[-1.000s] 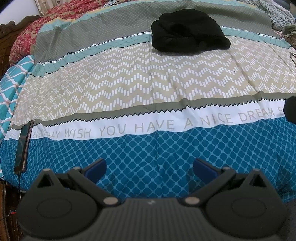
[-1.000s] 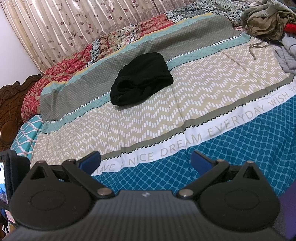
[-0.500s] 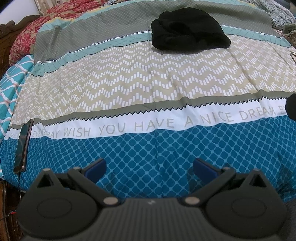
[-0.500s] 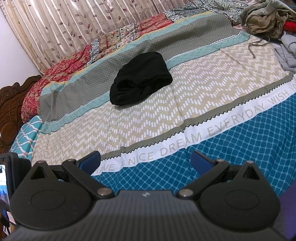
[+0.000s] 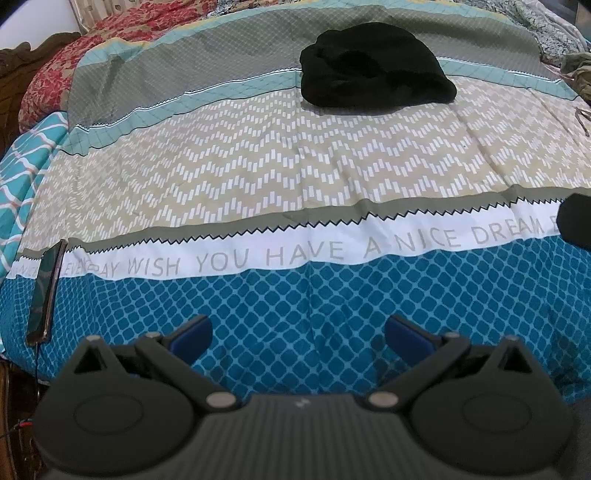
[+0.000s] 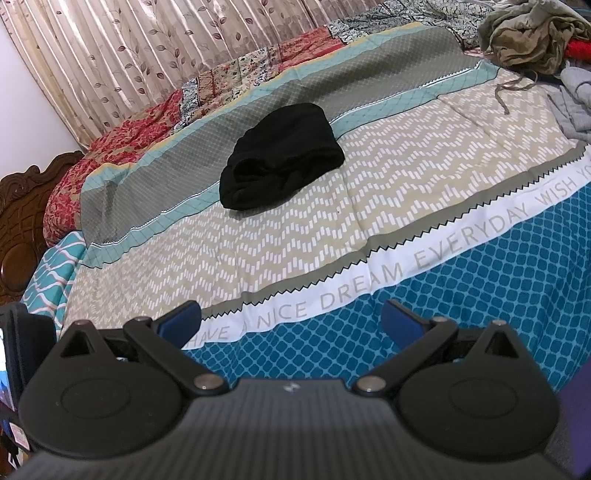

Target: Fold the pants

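Black pants (image 5: pixel 373 68) lie in a compact folded bundle on the far part of the bed, on the grey and teal bands of the patterned bedsheet (image 5: pixel 280 173). They also show in the right wrist view (image 6: pixel 280 151). My left gripper (image 5: pixel 299 332) is open and empty, low over the blue front band, far from the pants. My right gripper (image 6: pixel 291 319) is open and empty, over the white lettered band, also far from the pants.
A dark phone (image 5: pixel 46 291) lies at the bed's left front edge. A pile of loose clothes (image 6: pixel 535 33) sits at the far right. A wooden headboard (image 6: pixel 22 221) stands at the left, curtains (image 6: pixel 147 55) behind.
Both views have shifted slightly; the pants sit a little lower in the left wrist view. Both grippers stay open and empty.
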{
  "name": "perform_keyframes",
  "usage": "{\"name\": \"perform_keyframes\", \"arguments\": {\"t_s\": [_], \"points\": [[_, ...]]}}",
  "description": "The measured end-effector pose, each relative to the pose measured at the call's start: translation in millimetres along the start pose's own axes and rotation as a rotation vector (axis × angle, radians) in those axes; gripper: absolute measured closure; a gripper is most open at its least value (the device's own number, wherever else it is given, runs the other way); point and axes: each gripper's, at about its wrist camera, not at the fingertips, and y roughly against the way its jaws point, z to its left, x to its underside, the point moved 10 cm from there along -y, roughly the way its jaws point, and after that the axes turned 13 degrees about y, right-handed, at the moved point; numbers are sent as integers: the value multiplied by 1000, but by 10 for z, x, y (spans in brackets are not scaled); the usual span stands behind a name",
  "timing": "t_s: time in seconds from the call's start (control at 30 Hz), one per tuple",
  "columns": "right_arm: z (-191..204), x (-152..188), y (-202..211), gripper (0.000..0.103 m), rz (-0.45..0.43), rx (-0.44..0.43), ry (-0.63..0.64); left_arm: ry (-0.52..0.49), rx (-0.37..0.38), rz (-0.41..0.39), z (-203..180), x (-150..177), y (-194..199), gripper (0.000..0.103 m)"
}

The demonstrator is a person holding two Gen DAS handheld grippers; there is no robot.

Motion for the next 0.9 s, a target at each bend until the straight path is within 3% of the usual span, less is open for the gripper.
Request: {"name": "perform_keyframes", "arguments": {"t_s": [0.9], "points": [[8, 34, -10, 0, 7, -3, -5, 2, 9, 35, -27, 68, -56, 0]]}}
